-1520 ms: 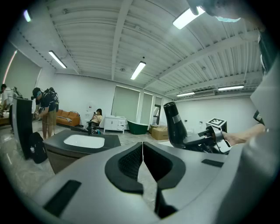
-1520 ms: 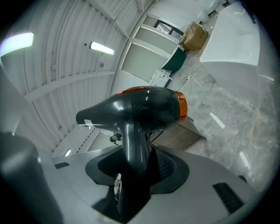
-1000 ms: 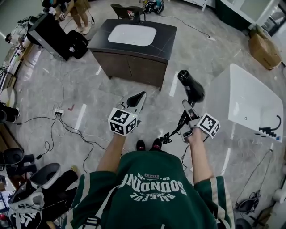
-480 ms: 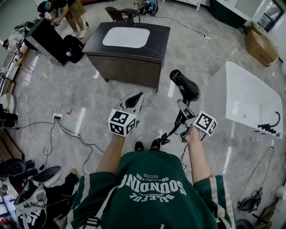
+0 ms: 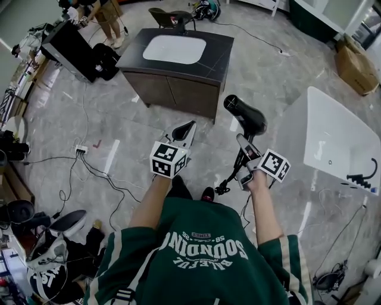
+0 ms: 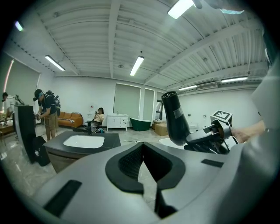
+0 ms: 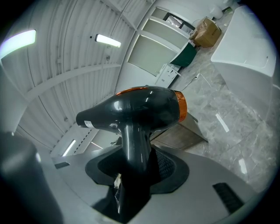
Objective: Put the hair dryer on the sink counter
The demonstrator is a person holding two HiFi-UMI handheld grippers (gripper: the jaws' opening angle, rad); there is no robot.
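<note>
A black hair dryer [image 5: 244, 115] with an orange rear ring [image 7: 182, 108] stands upright in the air, its handle clamped by my right gripper [image 5: 245, 149], which is shut on it [image 7: 133, 175]. Its cord [image 5: 226, 181] hangs below my hand. The sink counter [image 5: 219, 55], dark-topped with a white basin [image 5: 175, 48], stands ahead on the floor, well beyond both grippers. My left gripper [image 5: 182, 131] is held beside the right one, shut and empty [image 6: 146, 168]. In the left gripper view the hair dryer [image 6: 173, 119] shows at right and the counter [image 6: 112, 139] at left.
A white bathtub [image 5: 336, 136] stands at right and a cardboard box [image 5: 356, 67] at far right. Cables and a power strip [image 5: 79, 149] lie on the floor at left. A black case [image 5: 70, 46], a person [image 5: 104, 15] and a chair [image 5: 170, 16] are near the counter.
The hair dryer and right gripper have shifted slightly left. The left gripper has edged forward, and one foot has stepped forward under me.
</note>
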